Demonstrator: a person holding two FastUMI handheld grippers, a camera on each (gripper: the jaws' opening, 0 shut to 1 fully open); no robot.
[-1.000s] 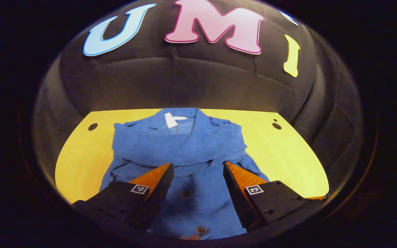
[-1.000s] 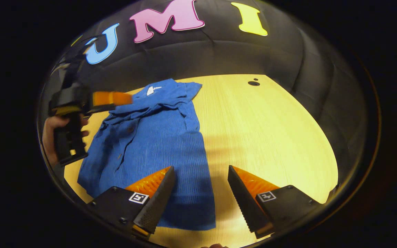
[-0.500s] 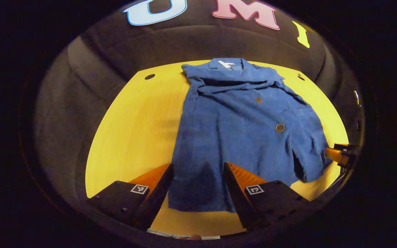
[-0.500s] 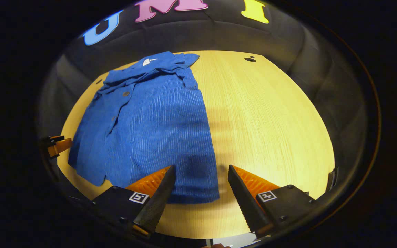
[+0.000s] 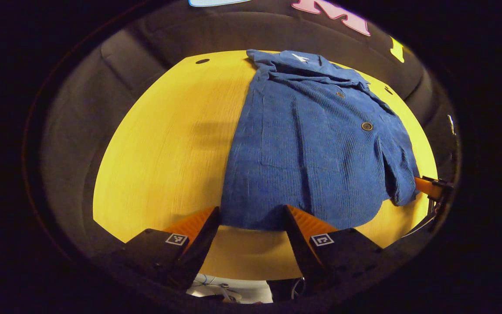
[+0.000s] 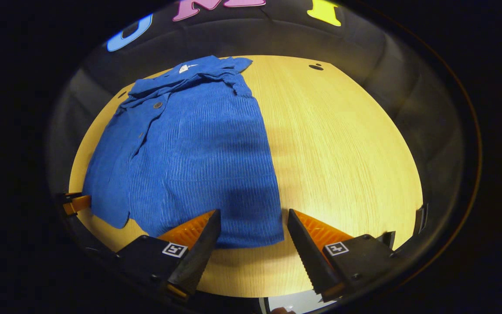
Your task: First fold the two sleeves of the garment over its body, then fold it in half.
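Note:
A blue corduroy shirt (image 5: 316,144) lies flat on the yellow wooden table (image 5: 168,152), collar at the far end, both sleeves folded in over its body. My left gripper (image 5: 251,218) hangs open just above the hem at its near left corner, nothing between its fingers. In the right gripper view the same shirt (image 6: 194,148) stretches away from me. My right gripper (image 6: 253,220) is open over the hem's near right corner. The tip of the other gripper (image 6: 76,203) peeks in at the left edge, and likewise at the right edge of the left gripper view (image 5: 429,187).
The table (image 6: 342,152) has bare wood on both sides of the shirt. Small dark holes (image 6: 316,67) sit near its far corners. The near table edge lies just under both grippers, with a pale floor (image 5: 229,292) below. Black cloth walls close off the back.
Both grippers have drawn back toward the near table edge and dropped lower. The left one moved from over the folded sleeves to the hem. The shirt has not moved.

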